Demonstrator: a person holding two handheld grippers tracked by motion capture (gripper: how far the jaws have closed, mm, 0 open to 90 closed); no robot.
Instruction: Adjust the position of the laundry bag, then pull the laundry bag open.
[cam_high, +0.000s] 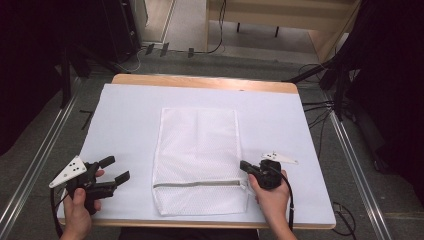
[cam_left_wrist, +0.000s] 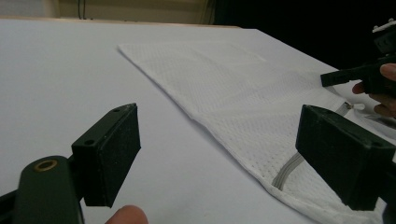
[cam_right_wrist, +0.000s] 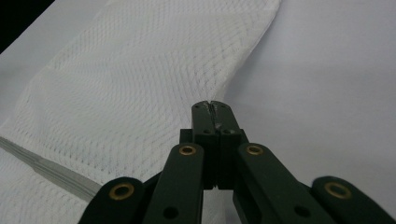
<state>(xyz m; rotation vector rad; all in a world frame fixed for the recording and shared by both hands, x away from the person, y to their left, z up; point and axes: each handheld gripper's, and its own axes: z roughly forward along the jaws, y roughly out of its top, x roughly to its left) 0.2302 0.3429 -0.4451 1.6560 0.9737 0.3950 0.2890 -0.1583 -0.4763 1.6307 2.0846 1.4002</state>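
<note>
A white mesh bag (cam_high: 197, 150) lies flat in the middle of the white-covered table (cam_high: 125, 115), its grey zipper (cam_high: 197, 184) running across near the front edge. My left gripper (cam_high: 116, 169) is held to the left of the bag, open, with nothing between its jaws. In the left gripper view the bag (cam_left_wrist: 243, 93) stretches away and the zipper (cam_left_wrist: 287, 170) sits by the right jaw. My right gripper (cam_high: 243, 165) is at the bag's right edge, just above the zipper's end, jaws shut together. Its own view shows the closed tips (cam_right_wrist: 212, 106) over the edge of the mesh (cam_right_wrist: 126, 84).
The table's wooden far edge (cam_high: 200, 81) shows beyond the white cover. Metal rails (cam_high: 40, 155) run along both sides on the floor, with cables (cam_high: 320, 107) at the right and dark stands at the back left.
</note>
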